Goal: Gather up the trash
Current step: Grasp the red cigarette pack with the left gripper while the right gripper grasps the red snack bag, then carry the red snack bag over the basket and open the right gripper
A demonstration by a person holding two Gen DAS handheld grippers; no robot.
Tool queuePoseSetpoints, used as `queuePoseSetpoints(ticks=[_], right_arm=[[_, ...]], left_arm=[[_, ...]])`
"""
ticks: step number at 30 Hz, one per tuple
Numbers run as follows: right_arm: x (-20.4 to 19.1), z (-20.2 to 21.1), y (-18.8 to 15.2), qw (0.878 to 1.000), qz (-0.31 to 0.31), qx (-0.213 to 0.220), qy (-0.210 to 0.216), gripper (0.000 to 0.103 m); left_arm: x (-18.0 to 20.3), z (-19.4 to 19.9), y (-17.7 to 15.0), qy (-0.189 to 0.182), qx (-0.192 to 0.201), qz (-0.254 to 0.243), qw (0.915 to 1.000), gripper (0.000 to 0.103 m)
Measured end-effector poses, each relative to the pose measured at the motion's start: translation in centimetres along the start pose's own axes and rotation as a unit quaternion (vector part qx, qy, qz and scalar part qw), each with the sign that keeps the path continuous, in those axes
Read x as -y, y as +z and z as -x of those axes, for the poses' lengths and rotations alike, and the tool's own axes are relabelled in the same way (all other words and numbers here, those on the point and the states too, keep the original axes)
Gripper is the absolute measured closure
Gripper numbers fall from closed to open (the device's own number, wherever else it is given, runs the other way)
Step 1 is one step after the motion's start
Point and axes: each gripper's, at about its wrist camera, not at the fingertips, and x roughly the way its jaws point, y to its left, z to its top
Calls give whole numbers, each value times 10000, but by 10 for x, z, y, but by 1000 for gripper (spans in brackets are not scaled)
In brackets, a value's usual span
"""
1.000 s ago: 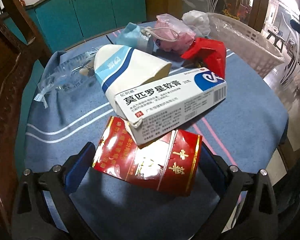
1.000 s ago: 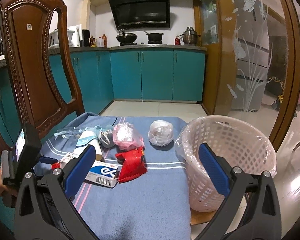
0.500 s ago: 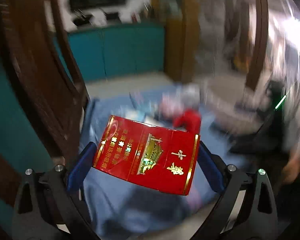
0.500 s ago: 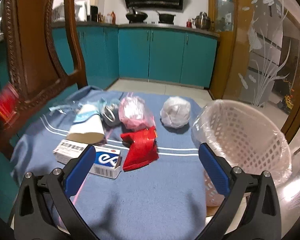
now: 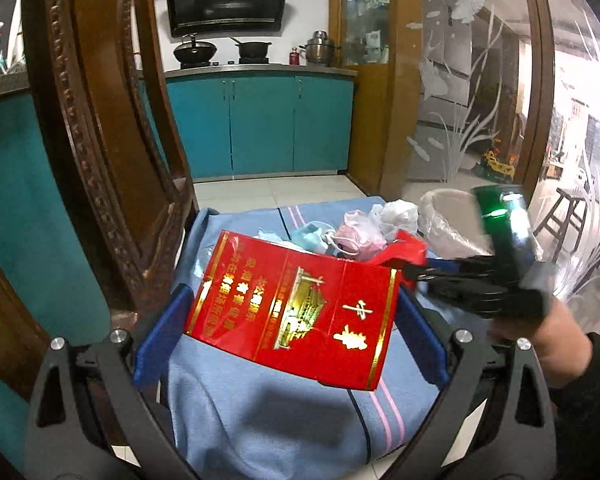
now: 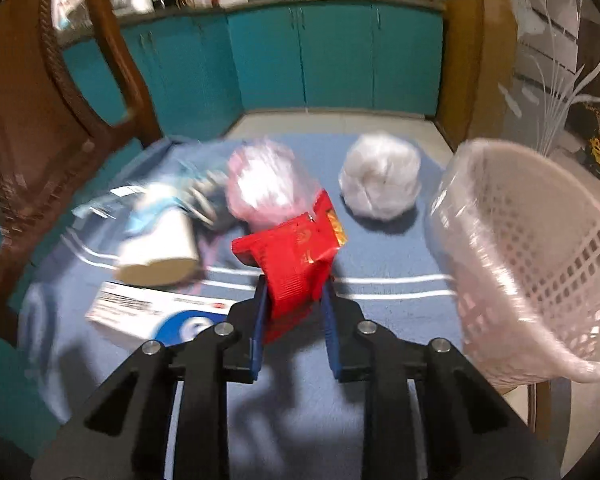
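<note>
My left gripper [image 5: 291, 312] is shut on a flattened red cigarette carton [image 5: 295, 308] with gold print and holds it above the near end of the blue cloth [image 5: 267, 412]. My right gripper [image 6: 293, 304] is shut on a red snack wrapper [image 6: 295, 256] and holds it over the cloth [image 6: 380, 304]; the same gripper shows in the left wrist view [image 5: 480, 280], held by a hand. The white mesh basket [image 6: 540, 264] with a plastic liner stands at the right edge.
On the cloth lie a white medicine box [image 6: 139, 312], a paper cup [image 6: 159, 248], a pink bag [image 6: 263, 184], a white wad [image 6: 380, 180] and a blue mask [image 5: 312, 236]. A carved wooden chair [image 5: 99, 160] stands at the left. Teal cabinets [image 5: 259, 128] are behind.
My left gripper lifted the red carton off the table and drew back. My right gripper moved in, closed on the red wrapper and raised it.
</note>
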Motion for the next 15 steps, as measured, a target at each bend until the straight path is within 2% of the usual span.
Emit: queuePoseSetpoints(ticks=[6, 9, 15], right_arm=[[-5, 81, -6, 9968, 39, 713, 351, 78], [-6, 87, -6, 9960, 165, 797, 378, 78], [-7, 78, -11, 9972, 178, 634, 365, 78]], left_arm=[[-5, 3, 0, 5, 36, 131, 9999, 6], [-5, 0, -1, 25, 6, 137, 9999, 6], [-1, -4, -3, 41, -48, 91, 9999, 6]])
